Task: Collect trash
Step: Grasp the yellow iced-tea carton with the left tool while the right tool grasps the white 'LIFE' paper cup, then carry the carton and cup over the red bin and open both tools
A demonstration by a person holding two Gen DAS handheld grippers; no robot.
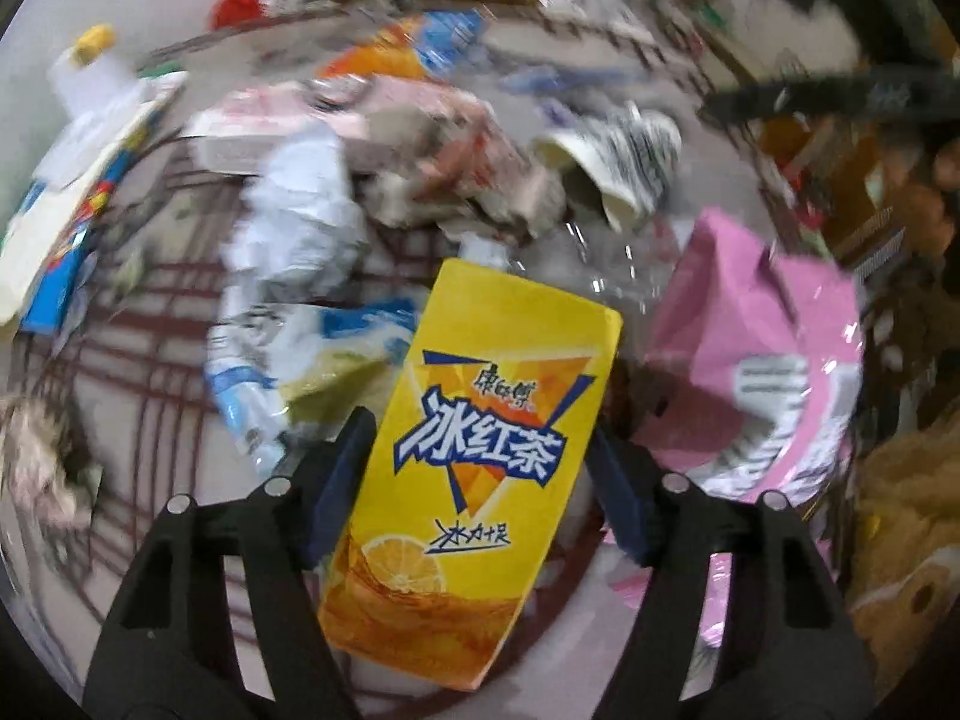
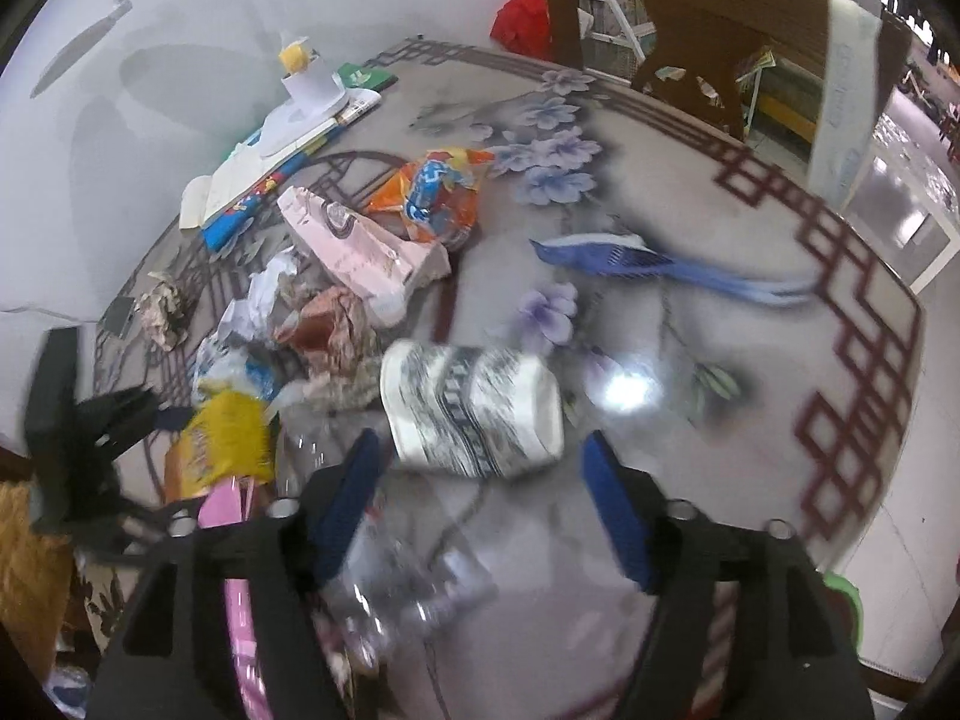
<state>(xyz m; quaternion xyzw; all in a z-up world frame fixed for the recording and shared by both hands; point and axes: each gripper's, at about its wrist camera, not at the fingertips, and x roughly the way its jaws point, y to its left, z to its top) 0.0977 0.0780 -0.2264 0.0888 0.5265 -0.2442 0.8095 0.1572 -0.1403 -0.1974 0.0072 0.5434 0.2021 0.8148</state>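
A yellow iced-tea carton (image 1: 480,450) fills the gap of my left gripper (image 1: 480,426), and both blue pads rest against its long sides, so the gripper is shut on it. From the right wrist view the left gripper (image 2: 120,414) and the carton (image 2: 234,438) sit at the left edge of the trash pile. My right gripper (image 2: 480,441) stands open above the table. A black-and-white patterned paper cup (image 2: 474,414) lies on its side just beyond the fingertips. Crumpled clear plastic (image 2: 390,576) lies loose beneath the jaws, untouched by the pads.
A pink bag (image 1: 750,348) hangs at the table's near edge. Crumpled paper (image 1: 300,222), a pink package (image 2: 360,252) and an orange snack bag (image 2: 438,192) are heaped on the flowered tablecloth (image 2: 690,210). A blue brush (image 2: 606,255) lies to the right, a yellow-capped white bottle (image 2: 300,69) by the wall.
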